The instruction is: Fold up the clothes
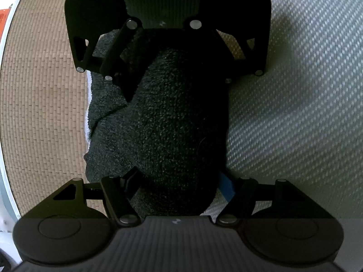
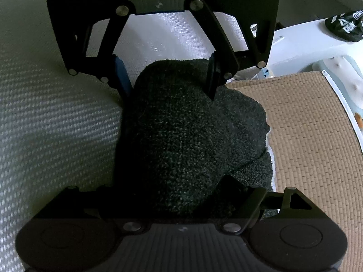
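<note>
A dark fuzzy garment (image 1: 177,117) is bunched into a thick roll with a thin white edge along one side. It lies where a tan woven mat (image 1: 45,95) meets a pale woven cloth (image 1: 295,95). My two grippers face each other across it. The left gripper (image 1: 179,181) clasps the near end in its own view, its blue pad (image 1: 226,188) against the roll. The right gripper (image 1: 177,86) clasps the far end. In the right wrist view the garment (image 2: 186,136) fills the right gripper (image 2: 181,195) and hides its fingertips, while the left gripper (image 2: 168,94) presses on the far end.
The tan mat (image 2: 306,140) spreads to the right and the pale woven cloth (image 2: 56,117) to the left. Beyond the mat stands a white surface (image 2: 301,43) with a black printed bag (image 2: 344,25) on it. A white border (image 2: 344,113) runs along the mat's edge.
</note>
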`<state>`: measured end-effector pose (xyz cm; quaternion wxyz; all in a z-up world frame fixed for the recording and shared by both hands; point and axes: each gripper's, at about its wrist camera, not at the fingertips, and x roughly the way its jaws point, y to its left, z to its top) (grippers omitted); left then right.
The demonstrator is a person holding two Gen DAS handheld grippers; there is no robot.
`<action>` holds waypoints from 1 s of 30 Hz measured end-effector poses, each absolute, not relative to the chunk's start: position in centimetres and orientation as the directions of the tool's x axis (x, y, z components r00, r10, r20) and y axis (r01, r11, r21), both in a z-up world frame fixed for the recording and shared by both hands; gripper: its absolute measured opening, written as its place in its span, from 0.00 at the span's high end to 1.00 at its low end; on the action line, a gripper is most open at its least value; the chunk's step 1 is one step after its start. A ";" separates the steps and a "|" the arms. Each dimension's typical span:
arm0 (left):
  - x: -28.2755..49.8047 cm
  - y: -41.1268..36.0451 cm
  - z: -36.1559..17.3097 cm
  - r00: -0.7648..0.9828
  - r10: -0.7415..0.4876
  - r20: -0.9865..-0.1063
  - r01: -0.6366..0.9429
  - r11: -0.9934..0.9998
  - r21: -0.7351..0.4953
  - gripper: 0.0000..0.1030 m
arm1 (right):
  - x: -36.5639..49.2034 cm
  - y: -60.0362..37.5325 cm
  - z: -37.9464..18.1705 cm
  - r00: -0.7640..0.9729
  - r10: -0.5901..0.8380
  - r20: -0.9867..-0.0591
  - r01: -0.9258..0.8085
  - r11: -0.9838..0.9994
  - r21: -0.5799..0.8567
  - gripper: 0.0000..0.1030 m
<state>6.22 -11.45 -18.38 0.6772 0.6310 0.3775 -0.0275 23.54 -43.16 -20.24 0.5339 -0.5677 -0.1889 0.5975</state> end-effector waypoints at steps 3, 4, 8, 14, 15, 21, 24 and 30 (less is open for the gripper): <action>6.4 -11.5 -18.5 0.710 0.447 -0.545 0.514 0.201 0.834 0.30 | 23.3 -42.9 -20.2 0.209 0.855 -0.475 -0.419 -0.361 -0.833 0.20; 6.7 -11.4 -18.6 0.708 0.449 -0.544 0.513 0.202 0.834 0.30 | 23.7 -41.9 -20.1 0.205 0.855 -0.476 -0.415 -0.365 -0.833 0.20; 7.6 -11.0 -18.7 0.701 0.463 -0.543 0.510 0.207 0.835 0.30 | 23.2 -42.1 -20.1 0.198 0.857 -0.476 -0.409 -0.369 -0.834 0.20; 8.1 -11.4 -18.6 0.686 0.485 -0.542 0.509 0.213 0.834 0.31 | 22.9 -42.2 -20.1 0.187 0.860 -0.474 -0.410 -0.370 -0.834 0.20; 8.2 -11.5 -18.6 0.685 0.487 -0.542 0.509 0.213 0.834 0.31 | 22.9 -42.1 -20.0 0.185 0.861 -0.474 -0.409 -0.371 -0.834 0.20; 8.3 -12.2 -18.7 0.668 0.509 -0.543 0.510 0.217 0.832 0.33 | 22.6 -42.2 -19.8 0.171 0.865 -0.472 -0.412 -0.372 -0.832 0.21; 8.7 -12.2 -18.8 0.662 0.518 -0.542 0.509 0.222 0.832 0.33 | 22.5 -41.3 -19.6 0.160 0.868 -0.469 -0.411 -0.374 -0.832 0.21; 8.7 -12.4 -18.8 0.649 0.538 -0.539 0.503 0.229 0.833 0.33 | 23.1 -40.8 -19.5 0.141 0.872 -0.470 -0.396 -0.385 -0.834 0.21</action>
